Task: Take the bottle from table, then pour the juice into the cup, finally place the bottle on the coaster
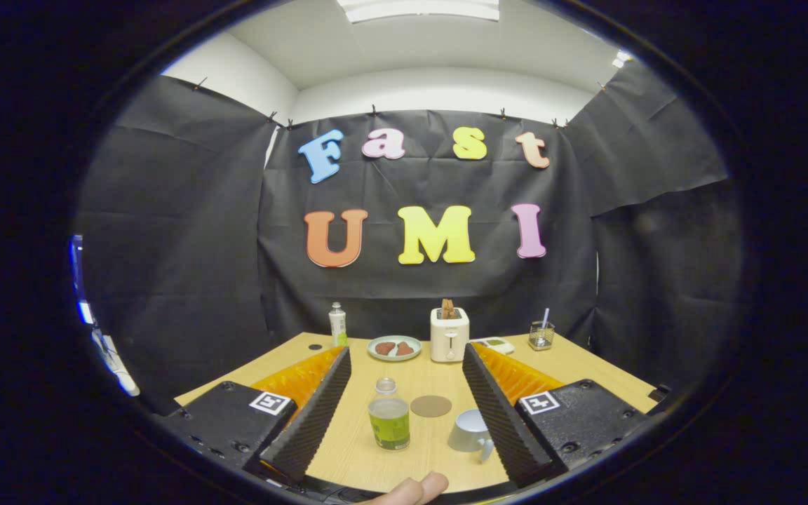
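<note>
Tongs (407, 428): I see my two ridged black fingers (316, 414) spread wide apart, gripping nothing, hanging above the near part of the surface.
Surface (586, 368): a light wooden top that carries everything here.
Bottle (388, 415): stands upright between the fingers, nearer the left one, touching neither; clear, with a green label, and greenish juice fills most of it. The cap looks to be off, though I cannot tell for sure.
Cup (469, 431): pale grey mug just right of the bottle, close beside the right finger, its handle turned toward me; I cannot see inside it.
Coaster (431, 406): flat brown disc lying between bottle and cup, a little beyond them, bare.
Plate (394, 348): pale green, farther back, holding two brown pieces of food.
Toaster (449, 334): white, just right of the plate, with brown slices sticking up from its slot.
Slim bottle (337, 325): white and green, upright, left of the plate.
Glass holder (541, 335): clear, at the far right, with a stick-like item standing in it.
Fingertips (414, 489): a person's, at the near edge below the bottle.
</note>
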`<state>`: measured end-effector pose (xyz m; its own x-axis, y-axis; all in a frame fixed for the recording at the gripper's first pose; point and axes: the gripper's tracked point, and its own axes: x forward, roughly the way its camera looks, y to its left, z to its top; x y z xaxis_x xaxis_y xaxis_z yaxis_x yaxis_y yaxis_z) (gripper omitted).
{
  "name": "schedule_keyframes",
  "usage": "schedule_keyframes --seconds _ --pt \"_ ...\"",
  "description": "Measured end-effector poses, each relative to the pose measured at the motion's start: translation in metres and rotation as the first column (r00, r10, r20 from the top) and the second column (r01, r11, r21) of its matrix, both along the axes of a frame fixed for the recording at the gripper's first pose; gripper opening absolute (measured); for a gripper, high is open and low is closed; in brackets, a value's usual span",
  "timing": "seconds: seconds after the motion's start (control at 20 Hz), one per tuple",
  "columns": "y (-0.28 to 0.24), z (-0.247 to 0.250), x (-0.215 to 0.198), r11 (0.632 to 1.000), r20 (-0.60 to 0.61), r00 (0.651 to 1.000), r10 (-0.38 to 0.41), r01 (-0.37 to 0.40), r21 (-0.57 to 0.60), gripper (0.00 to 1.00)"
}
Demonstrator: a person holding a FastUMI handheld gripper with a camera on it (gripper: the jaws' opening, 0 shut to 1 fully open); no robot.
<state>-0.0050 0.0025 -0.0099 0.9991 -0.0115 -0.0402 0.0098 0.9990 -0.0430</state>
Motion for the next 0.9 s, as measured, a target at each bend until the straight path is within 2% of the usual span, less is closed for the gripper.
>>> schedule_keyframes --seconds 0.25,0.45,0.9 --pt "0.003 -0.013 0.008 1.0 -0.023 1.0 -0.012 0.011 -0.016 1.0" --pt "0.011 -0.046 0.024 1.0 -0.077 0.997 -0.021 0.02 -0.018 1.0" --pt "0.023 -0.121 0.09 0.993 -0.111 0.989 -0.096 0.088 -0.076 1.0"
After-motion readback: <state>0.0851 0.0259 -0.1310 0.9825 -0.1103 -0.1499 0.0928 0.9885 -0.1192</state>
